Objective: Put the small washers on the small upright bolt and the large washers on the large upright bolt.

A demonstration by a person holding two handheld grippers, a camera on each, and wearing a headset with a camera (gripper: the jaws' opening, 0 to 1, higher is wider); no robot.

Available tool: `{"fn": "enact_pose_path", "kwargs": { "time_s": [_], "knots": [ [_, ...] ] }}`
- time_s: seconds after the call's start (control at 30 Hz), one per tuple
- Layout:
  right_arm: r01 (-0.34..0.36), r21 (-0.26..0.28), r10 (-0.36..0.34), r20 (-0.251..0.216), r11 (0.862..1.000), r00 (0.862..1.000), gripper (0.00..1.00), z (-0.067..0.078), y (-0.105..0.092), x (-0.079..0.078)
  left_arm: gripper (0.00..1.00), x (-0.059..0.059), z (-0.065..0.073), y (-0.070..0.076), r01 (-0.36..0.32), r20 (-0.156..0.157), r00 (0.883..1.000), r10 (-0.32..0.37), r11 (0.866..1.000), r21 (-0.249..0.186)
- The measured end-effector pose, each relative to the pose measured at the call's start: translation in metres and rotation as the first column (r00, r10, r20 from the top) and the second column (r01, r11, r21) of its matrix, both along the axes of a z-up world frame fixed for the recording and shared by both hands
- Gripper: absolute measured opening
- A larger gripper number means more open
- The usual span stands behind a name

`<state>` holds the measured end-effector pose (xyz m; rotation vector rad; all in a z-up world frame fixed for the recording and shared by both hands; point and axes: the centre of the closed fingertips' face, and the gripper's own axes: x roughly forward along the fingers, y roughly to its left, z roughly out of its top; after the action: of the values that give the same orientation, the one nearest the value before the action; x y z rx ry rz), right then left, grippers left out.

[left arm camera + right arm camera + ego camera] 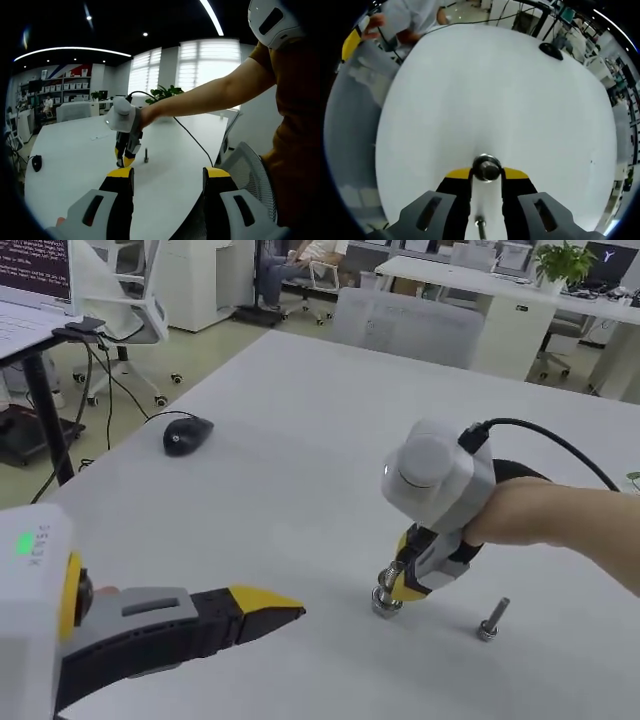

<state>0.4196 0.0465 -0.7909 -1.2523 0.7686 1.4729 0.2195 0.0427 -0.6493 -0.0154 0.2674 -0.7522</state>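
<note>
Bolts: two, upright on the surface [300,440]; large bolt [386,598], small bolt [494,618] near it.
Right tool [486,174]: jaws flank large bolt top; grip cannot be told.
Left tool [168,174]: jaws apart, well apart from bolts.

The counter [300,460] is smooth, matt white. The large bolt [388,598] and small bolt [492,620] are bright, glossy metal. The right tongs [402,586] and left tongs [298,613] look matt plastic; the mouse [187,434], slightly glossy plastic.
</note>
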Motion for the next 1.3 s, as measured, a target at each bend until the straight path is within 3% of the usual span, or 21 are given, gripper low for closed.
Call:
{"fn": "enact_pose_path", "kwargs": {
  "time_s": [0.33, 0.6, 0.7, 0.97, 1.03, 1.17, 1.27, 1.3],
  "knots": [
    [-0.004, -0.001, 0.004, -0.002, 1.000, 1.000, 0.23, -0.016, 0.000, 0.000, 0.55, 0.001, -0.004, 0.000, 0.000, -0.013, 1.000, 0.000, 1.000, 0.004],
    [-0.006, 0.034, 0.007, -0.013, 0.999, 1.000, 0.25, -0.016, -0.003, 0.000, 0.55, 0.003, -0.007, 0.000, 0.002, -0.022, 1.000, -0.002, 1.000, 0.004],
    [0.014, 0.068, -0.012, -0.025, 0.998, 1.000, 0.25, -0.009, -0.006, -0.002, 0.55, 0.003, -0.007, -0.001, 0.004, -0.019, 1.000, -0.004, 1.000, 0.002],
    [0.050, 0.182, -0.054, 0.015, 0.982, 0.998, 0.25, 0.025, -0.023, -0.008, 0.55, 0.004, -0.005, 0.000, 0.015, -0.013, 1.000, -0.015, 1.000, 0.016],
    [0.059, 0.232, -0.068, 0.030, 0.971, 0.997, 0.25, 0.038, -0.028, -0.012, 0.55, 0.003, -0.003, -0.001, 0.023, -0.008, 1.000, -0.023, 0.999, 0.024],
    [0.074, 0.362, -0.095, 0.040, 0.929, 0.995, 0.25, 0.067, -0.036, -0.033, 0.55, 0.002, 0.003, -0.004, 0.035, 0.006, 0.999, -0.035, 0.999, 0.027],
    [0.102, 0.483, -0.122, 0.010, 0.870, 0.993, 0.25, 0.090, -0.041, -0.054, 0.55, 0.000, 0.008, -0.007, 0.047, 0.017, 0.999, -0.048, 0.998, 0.029],
    [0.115, 0.528, -0.133, -0.005, 0.842, 0.991, 0.25, 0.098, -0.045, -0.062, 0.55, 0.000, 0.008, -0.008, 0.051, 0.017, 0.999, -0.051, 0.998, 0.029]
  ]
}}
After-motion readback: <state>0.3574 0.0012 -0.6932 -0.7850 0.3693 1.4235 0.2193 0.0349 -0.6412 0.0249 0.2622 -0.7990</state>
